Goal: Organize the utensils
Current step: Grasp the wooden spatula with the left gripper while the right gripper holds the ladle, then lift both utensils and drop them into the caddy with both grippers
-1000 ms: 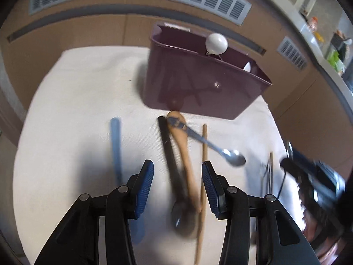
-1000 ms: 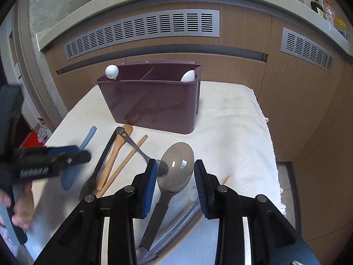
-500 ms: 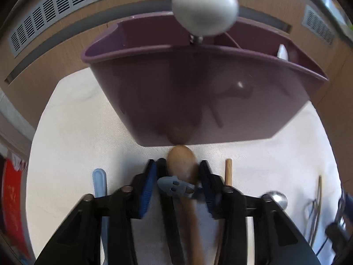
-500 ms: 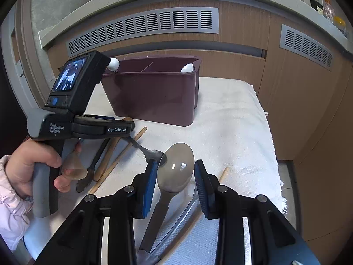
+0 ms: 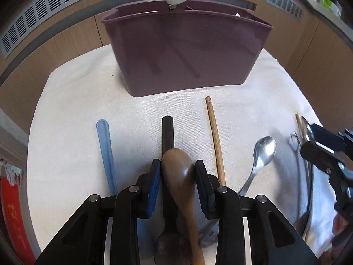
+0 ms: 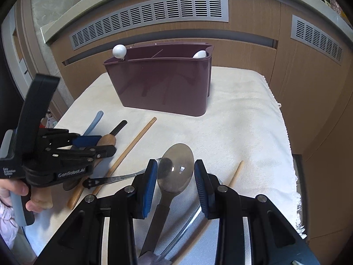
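Farthest to the left of my left gripper (image 5: 177,172) lies a blue utensil (image 5: 106,154), flat on the cloth (image 5: 72,114), its handle running away from me. Between that gripper's pads sits the bowl of the wooden spoon (image 5: 177,167); the pads press on both its sides, so I am pinching it. Its long axis runs back toward me and slightly right, over a black-handled spoon (image 5: 167,134) that lies under it on nearly the same line. Just right of the gripper lie a wooden chopstick (image 5: 215,137) and a small steel spoon (image 5: 263,152).

The maroon caddy (image 5: 187,53) stands straight ahead of the left gripper, so I judge this hand the nearer one for carrying the wooden spoon there, handle down.

My right gripper (image 6: 175,173) has the bowl of a large steel spoon (image 6: 175,167) between its pads, which appear to touch its rim; its handle points back at me.
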`<state>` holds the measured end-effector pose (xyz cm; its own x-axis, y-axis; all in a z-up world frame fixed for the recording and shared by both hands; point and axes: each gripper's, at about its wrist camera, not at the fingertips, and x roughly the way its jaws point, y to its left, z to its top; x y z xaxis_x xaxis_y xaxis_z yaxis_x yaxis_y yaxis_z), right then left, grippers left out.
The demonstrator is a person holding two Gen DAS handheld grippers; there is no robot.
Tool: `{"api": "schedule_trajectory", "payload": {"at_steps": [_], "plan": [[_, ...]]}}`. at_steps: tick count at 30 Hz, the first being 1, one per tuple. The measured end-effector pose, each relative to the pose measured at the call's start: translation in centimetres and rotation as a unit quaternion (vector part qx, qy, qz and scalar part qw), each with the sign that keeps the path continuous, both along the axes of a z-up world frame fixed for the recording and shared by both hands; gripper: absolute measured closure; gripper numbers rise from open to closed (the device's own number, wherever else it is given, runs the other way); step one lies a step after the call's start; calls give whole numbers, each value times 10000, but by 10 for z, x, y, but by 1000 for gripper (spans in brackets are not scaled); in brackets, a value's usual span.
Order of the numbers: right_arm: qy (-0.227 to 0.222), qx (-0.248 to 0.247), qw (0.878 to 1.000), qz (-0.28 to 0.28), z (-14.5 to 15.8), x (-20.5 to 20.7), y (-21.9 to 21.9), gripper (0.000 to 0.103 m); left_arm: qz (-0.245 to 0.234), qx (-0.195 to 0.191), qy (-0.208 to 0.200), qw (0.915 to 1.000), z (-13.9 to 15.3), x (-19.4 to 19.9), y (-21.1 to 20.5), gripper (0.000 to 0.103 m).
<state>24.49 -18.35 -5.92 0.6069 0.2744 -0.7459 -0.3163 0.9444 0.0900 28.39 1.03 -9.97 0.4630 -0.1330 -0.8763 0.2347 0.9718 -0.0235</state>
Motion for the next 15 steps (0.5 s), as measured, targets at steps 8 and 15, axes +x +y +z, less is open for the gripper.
{"api": "schedule_trajectory", "payload": {"at_steps": [8,15], "plan": [[-392,-80,9992,37,22,-20,-3,72,35,-814,-847,9931,39,-36,9,72],[-915,-49,9956,216,60,-47,4,72,79,-1128,-2197,9690,116,-99,18,72]]}}
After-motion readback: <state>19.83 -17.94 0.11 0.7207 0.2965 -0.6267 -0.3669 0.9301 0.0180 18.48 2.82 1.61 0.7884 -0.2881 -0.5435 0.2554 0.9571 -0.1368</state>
